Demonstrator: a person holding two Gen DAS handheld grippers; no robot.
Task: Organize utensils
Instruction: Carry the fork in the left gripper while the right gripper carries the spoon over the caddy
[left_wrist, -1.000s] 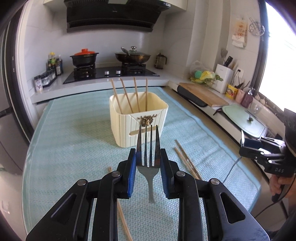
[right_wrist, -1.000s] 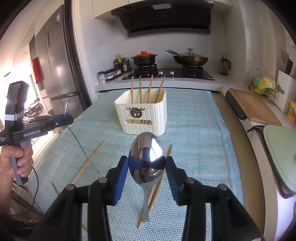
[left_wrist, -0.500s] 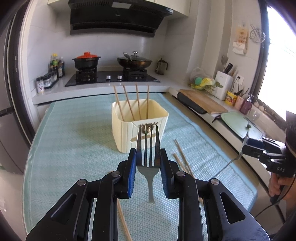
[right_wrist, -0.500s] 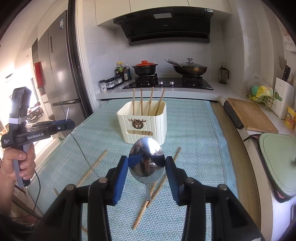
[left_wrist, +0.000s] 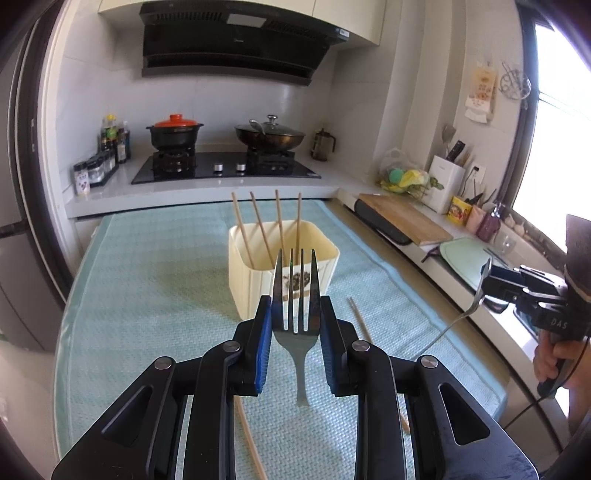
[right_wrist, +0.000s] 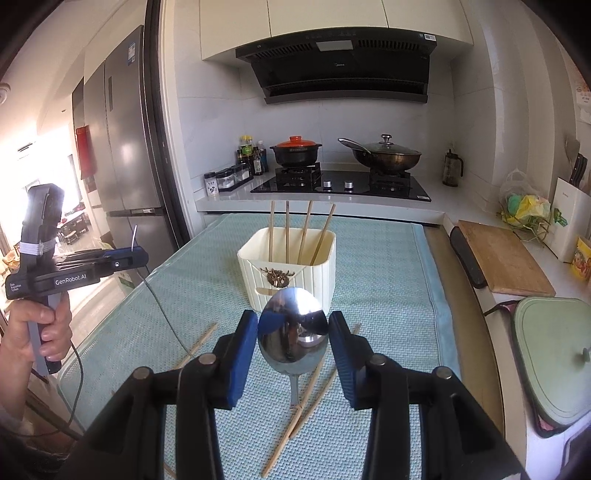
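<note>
Two wrist views of a kitchen table covered by a pale blue-green mat (left_wrist: 155, 295).

In the left wrist view, the left gripper (left_wrist: 295, 321) fills the lower middle of the frame, its blue pads closed narrowly on the sides of a steel fork (left_wrist: 295, 295). The fork stands upright, tines up, with its handle hanging free below the pads. Just above it in the frame sits a cream utensil holder (left_wrist: 251, 284) with four wooden chopsticks (left_wrist: 279, 221) leaning inside.

In the right wrist view, the right gripper (right_wrist: 292, 332) sits at lower centre, clamped across the bowl of a shiny steel spoon (right_wrist: 292, 328), handle pointing down. The same holder appears just above it. Loose chopsticks (right_wrist: 303, 406) lie flat on the mat below and to the lower left of the spoon. At the left edge, a hand (right_wrist: 33, 332) grips the other gripper's handle.

Both utensils look stiff, light and smooth. The polished, curved spoon bowl seems likely to slip or swivel between the pads, since the pinch sits above the hanging handle. The fork's flat neck probably gives a surer hold. The thin chopsticks lying flat would likely be easiest to pinch near the middle.
</note>
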